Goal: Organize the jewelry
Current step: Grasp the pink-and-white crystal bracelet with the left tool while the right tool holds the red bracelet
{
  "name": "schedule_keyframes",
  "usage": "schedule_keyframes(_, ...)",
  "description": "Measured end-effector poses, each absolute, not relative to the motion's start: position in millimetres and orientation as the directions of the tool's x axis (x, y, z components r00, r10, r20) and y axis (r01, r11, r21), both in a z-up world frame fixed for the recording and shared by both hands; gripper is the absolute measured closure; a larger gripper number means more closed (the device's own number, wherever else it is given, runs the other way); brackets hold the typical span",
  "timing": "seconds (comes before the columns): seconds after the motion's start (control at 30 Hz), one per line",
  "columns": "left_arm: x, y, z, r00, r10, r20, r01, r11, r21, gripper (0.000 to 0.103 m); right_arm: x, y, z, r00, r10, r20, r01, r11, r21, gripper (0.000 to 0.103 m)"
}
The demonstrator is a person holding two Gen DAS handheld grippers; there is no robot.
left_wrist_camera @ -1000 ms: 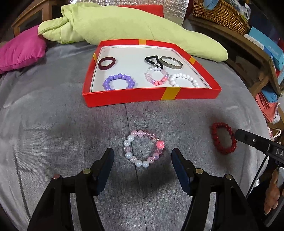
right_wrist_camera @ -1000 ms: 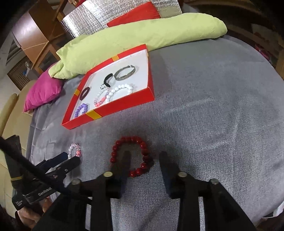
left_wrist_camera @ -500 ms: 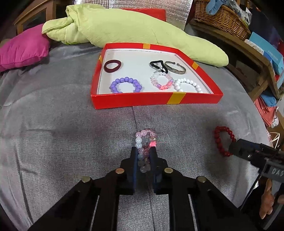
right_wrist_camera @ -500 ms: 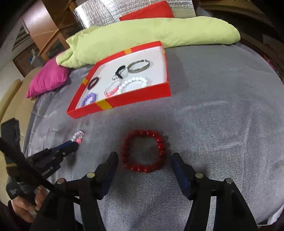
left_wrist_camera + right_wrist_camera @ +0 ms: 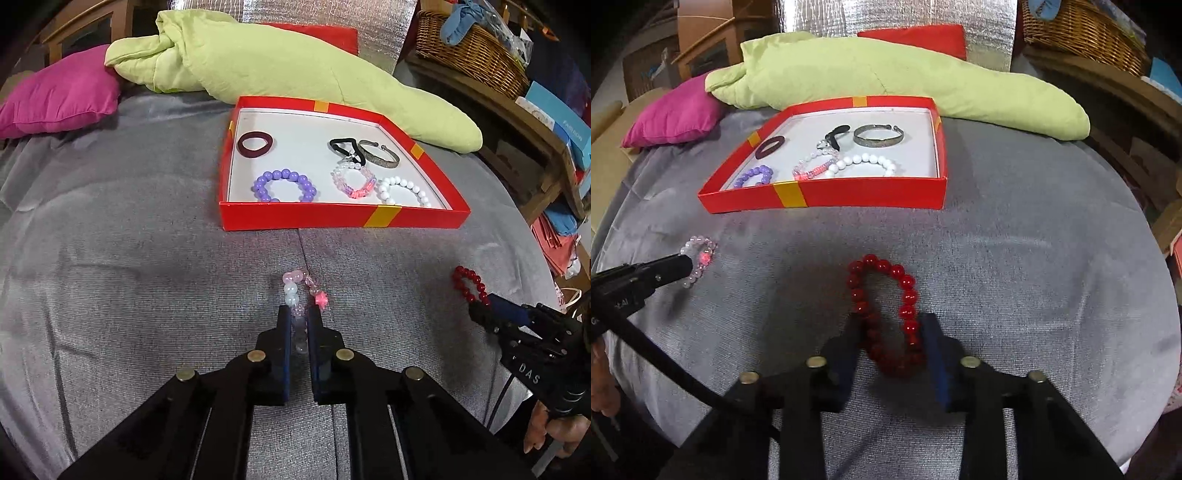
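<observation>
My left gripper point(image 5: 298, 314) is shut on the pink-and-white bead bracelet point(image 5: 295, 291), squeezed flat between the pads over the grey cloth; it also shows in the right wrist view point(image 5: 700, 258). My right gripper point(image 5: 892, 321) is closed on the red bead bracelet point(image 5: 882, 306), squeezing it into a narrow loop on the cloth; the bracelet also shows in the left wrist view point(image 5: 470, 284). The red box point(image 5: 343, 218) behind holds a purple bead bracelet point(image 5: 284, 184), a white one point(image 5: 402, 190), a pink one point(image 5: 354, 181), a metal bangle point(image 5: 380, 155), a black hair tie point(image 5: 345, 147) and a maroon band point(image 5: 255, 144).
A green pillow point(image 5: 295, 62) lies behind the box and a magenta cushion point(image 5: 59, 103) at the far left. A wooden shelf with a wicker basket point(image 5: 472, 55) stands at the right. The cloth's right edge drops off near the red bracelet.
My right gripper has closed from open around the red bracelet, squeezing it narrow. My left gripper stays shut on the pink-and-white bracelet, and the box looks slightly farther off.
</observation>
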State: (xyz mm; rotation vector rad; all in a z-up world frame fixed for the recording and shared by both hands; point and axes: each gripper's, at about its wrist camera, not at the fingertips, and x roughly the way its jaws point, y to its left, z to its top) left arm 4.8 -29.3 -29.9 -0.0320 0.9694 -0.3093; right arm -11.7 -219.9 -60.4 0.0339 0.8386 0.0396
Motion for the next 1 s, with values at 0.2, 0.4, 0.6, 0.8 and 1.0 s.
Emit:
schedule_keyframes(0.2, 5, -29, -30, 0.521, -0.282, -0.806, 0.243, 0.954, -0.177, 0.094, -11, -229, -58, 0.676, 0.083, -0.733, -0.006, 0.994, 0.108, 0.084)
schedule_keyframes(0.4, 3, -31, -27, 0.529, -0.291, -0.797, 0.257, 0.95, -0.176, 0.094, -15, -240, -50, 0.698, 0.146, -0.701, -0.012, 0.981, 0.193, 0.093)
schedule_keyframes(0.6, 5, -33, -28, 0.518, -0.297, -0.802, 0.266, 0.947, -0.18, 0.094, -12, -244, -55, 0.662, 0.186, -0.726, -0.003, 0.969, 0.245, 0.092)
schedule_keyframes(0.8, 6, -34, -33, 0.494, -0.288, -0.82, 0.259, 0.949, -0.178, 0.092, -9, -249, -57, 0.635, 0.206, -0.745, 0.014, 0.96, 0.278, 0.09)
schedule_keyframes(1.0, 8, -33, -36, 0.477, -0.301, -0.826, 0.25, 0.947, -0.2, 0.081, -10, -247, -53, 0.64, 0.233, -0.732, -0.009, 0.955, 0.297, 0.038)
